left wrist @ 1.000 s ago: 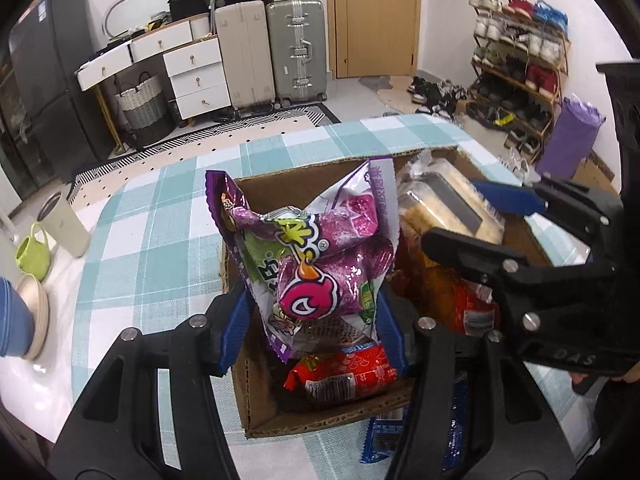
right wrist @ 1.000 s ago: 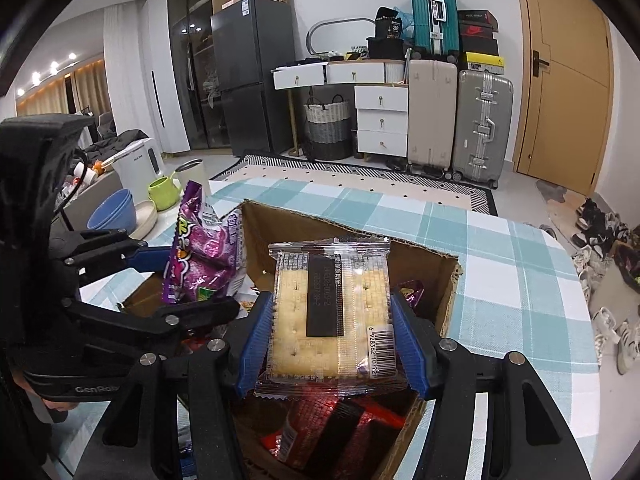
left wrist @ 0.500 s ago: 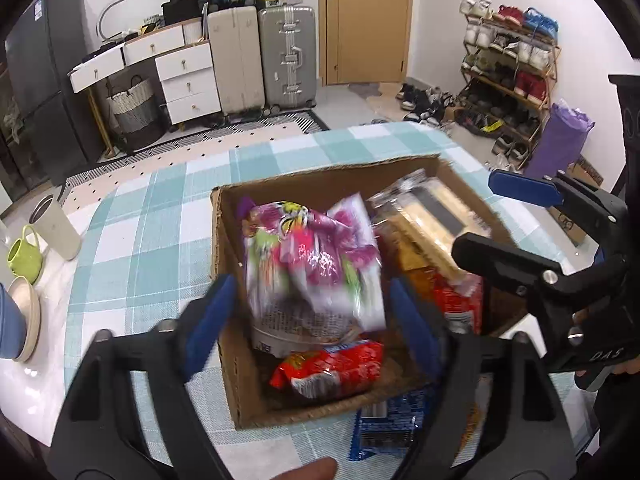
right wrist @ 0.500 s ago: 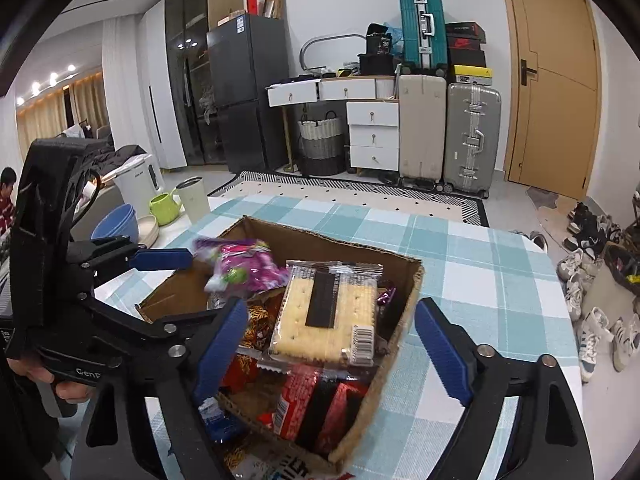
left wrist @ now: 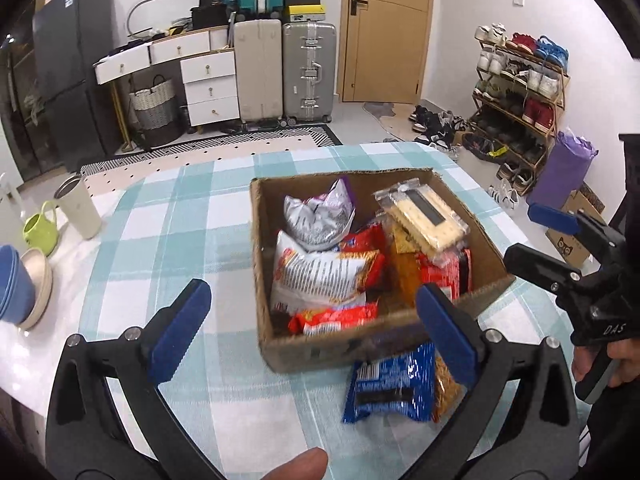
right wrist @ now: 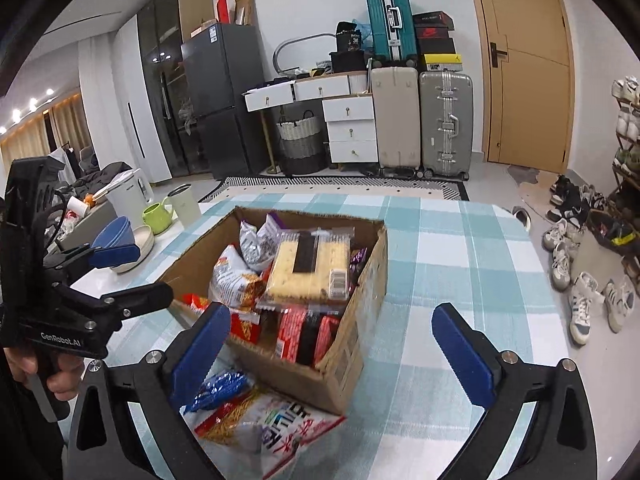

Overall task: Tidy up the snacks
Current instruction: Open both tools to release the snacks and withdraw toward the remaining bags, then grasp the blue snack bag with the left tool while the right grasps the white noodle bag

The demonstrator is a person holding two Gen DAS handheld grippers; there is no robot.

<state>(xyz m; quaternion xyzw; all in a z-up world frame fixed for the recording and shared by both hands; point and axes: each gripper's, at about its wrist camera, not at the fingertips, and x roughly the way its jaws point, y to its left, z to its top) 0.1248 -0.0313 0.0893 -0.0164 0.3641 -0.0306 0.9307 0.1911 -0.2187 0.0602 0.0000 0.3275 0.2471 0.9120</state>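
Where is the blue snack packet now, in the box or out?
Out. The blue snack packet lies on the checked tablecloth just outside the cardboard box's near wall, beside another packet, with no gripper touching it.

Both wrist views look steeply down — sharing the nearby cardboard box (left wrist: 376, 344) (right wrist: 352, 344).

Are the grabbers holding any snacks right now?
No. The left gripper and right gripper have just opened; nothing is between their fingers.
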